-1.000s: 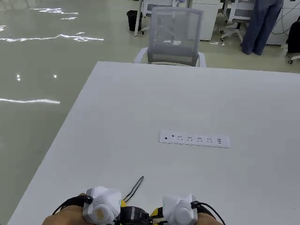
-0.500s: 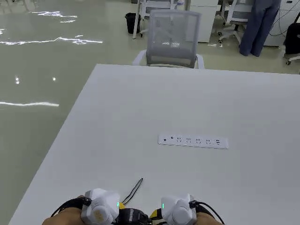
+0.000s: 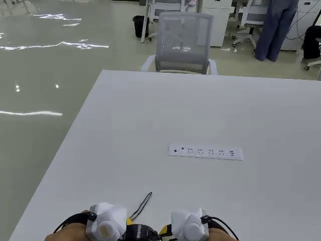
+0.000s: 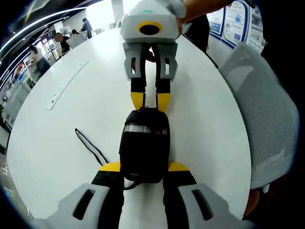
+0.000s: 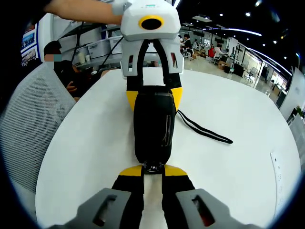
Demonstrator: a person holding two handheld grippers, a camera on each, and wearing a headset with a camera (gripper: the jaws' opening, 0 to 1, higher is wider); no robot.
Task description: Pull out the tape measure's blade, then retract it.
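Observation:
A black tape measure [image 4: 145, 148] lies on the white table [image 3: 200, 110] at its near edge, with its black wrist strap [image 4: 90, 145] trailing beside it. My left gripper [image 4: 144, 167] is shut on the case from one end. My right gripper [image 5: 152, 170] faces it from the other end, its yellow-tipped jaws closed on the blade's end hook at the case mouth. No length of blade shows between case and hook. In the head view the left gripper [image 3: 106, 226] and right gripper [image 3: 188, 227] sit at the bottom edge with the tape measure [image 3: 140, 232] between them.
A white power strip [image 3: 205, 151] lies across the middle of the table. A grey mesh chair [image 3: 183, 42] stands at the far edge, and another mesh chair [image 4: 264, 109] is close behind me. A person [image 3: 273, 25] stands far off at the right.
Only the head view has tilted slightly. Both grippers and the tape measure keep their places at the near edge.

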